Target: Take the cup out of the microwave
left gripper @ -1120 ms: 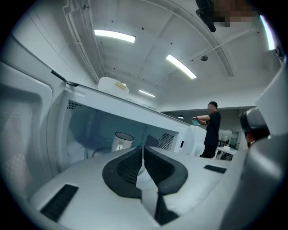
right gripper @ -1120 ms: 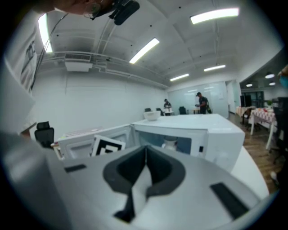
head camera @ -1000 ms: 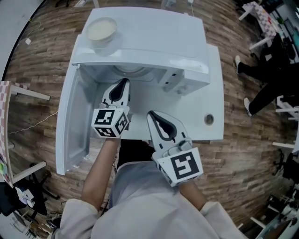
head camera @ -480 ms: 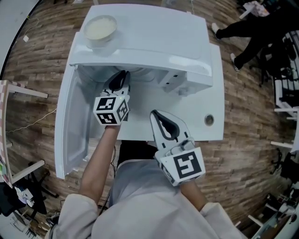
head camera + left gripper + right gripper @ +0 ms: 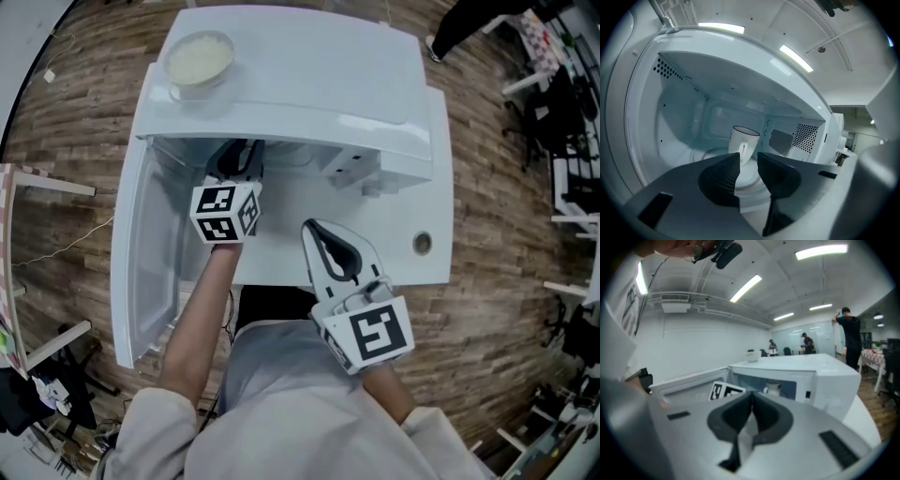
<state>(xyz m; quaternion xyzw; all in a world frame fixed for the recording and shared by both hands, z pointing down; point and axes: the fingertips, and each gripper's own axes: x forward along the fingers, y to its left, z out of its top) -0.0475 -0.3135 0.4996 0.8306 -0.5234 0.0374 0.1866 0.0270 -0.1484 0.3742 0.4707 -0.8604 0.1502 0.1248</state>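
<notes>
White cup [image 5: 744, 143] stood upright, far inside the open microwave [image 5: 309, 84].
Left tool [image 5: 749, 155] had just been opening, spread, nothing pinched; right tool [image 5: 751, 397] pressed together.

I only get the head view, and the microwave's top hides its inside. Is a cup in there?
Observer: Yes. The left gripper view shows a white cup standing upright on the turntable.
Operator: Has the left gripper got it?
Observer: No. The left gripper has just been opening its jaws. They stand apart with nothing between them, and the cup is beyond their tips.
Operator: And the right one?
Observer: The right gripper has its jaws together and empty, outside the microwave.
</notes>
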